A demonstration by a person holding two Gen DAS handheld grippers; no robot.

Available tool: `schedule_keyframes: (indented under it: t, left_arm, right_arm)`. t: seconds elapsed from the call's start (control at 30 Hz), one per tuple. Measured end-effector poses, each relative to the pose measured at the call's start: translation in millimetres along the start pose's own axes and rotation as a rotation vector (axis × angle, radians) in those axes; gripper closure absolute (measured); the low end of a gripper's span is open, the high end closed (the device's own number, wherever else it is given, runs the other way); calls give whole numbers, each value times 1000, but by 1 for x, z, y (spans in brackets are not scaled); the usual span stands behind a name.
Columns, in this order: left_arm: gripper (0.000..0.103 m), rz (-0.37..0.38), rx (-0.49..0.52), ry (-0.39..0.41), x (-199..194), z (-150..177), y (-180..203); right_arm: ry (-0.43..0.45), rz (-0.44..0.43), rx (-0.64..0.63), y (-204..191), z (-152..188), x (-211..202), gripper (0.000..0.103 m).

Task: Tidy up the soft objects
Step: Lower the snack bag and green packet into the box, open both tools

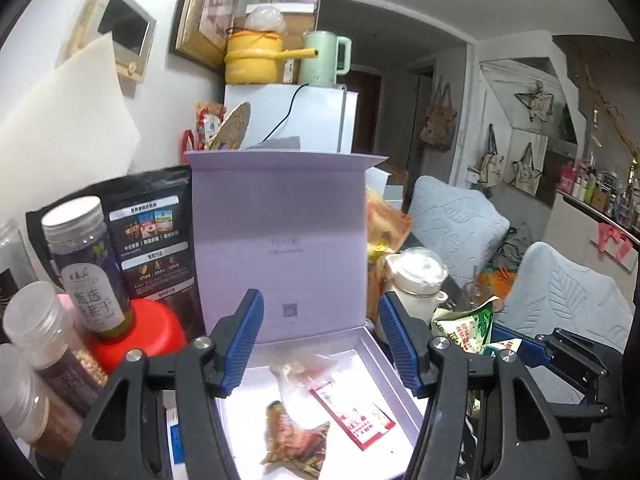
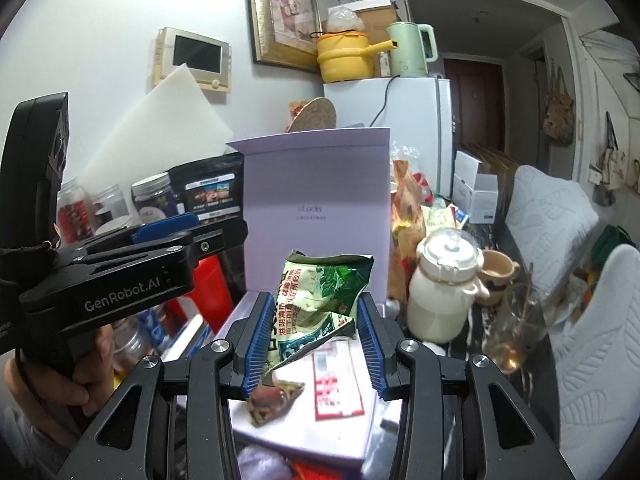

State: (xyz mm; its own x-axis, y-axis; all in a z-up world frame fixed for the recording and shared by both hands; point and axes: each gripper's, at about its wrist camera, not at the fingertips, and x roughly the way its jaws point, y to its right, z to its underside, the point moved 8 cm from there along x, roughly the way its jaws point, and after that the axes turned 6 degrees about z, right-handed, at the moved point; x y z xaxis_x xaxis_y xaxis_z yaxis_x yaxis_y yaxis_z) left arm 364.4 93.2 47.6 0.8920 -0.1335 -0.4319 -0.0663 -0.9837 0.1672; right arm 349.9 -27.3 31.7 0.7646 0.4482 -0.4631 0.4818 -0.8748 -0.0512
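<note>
An open lavender box [image 1: 376,364] with its lid upright holds a brown snack packet [image 1: 298,440], a clear wrapper [image 1: 298,374] and a red-and-white sachet [image 1: 352,416]. My left gripper [image 1: 320,344] is open and empty just above the box's near edge. My right gripper [image 2: 314,340] is shut on a green-and-white snack bag [image 2: 320,292] and holds it above the same box [image 2: 304,440], over the brown packet [image 2: 272,400] and sachet [image 2: 338,384]. The green bag also shows at the right in the left wrist view [image 1: 466,326]. The left gripper also shows from the side in the right wrist view [image 2: 224,236].
Jars [image 1: 86,264], a black pouch [image 1: 154,236] and a red lid [image 1: 148,332] crowd the box's left. A cream teapot [image 2: 444,288], a glass [image 2: 516,328] and snack bags [image 2: 408,216] stand to its right. Grey cushioned chairs [image 2: 560,216] are further right, a white fridge [image 1: 288,120] behind.
</note>
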Motion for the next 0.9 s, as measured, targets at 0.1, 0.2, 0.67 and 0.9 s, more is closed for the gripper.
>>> schedule_keyframes:
  t: [0.1, 0.2, 0.67, 0.9]
  left_arm:
    - [43, -15, -2, -21, 13, 4, -10]
    - [43, -25, -1, -47, 24, 10, -16]
    - [43, -41, 4, -116, 48, 26, -23]
    - [43, -39, 17, -123, 50, 28, -19]
  right_arm:
    - [-7, -1, 7, 2, -2, 17, 62]
    - [-20, -7, 12, 4, -1, 30, 62]
    - [-135, -36, 36, 11, 21, 80, 60]
    - [-142, -19, 25, 12, 24, 83, 60]
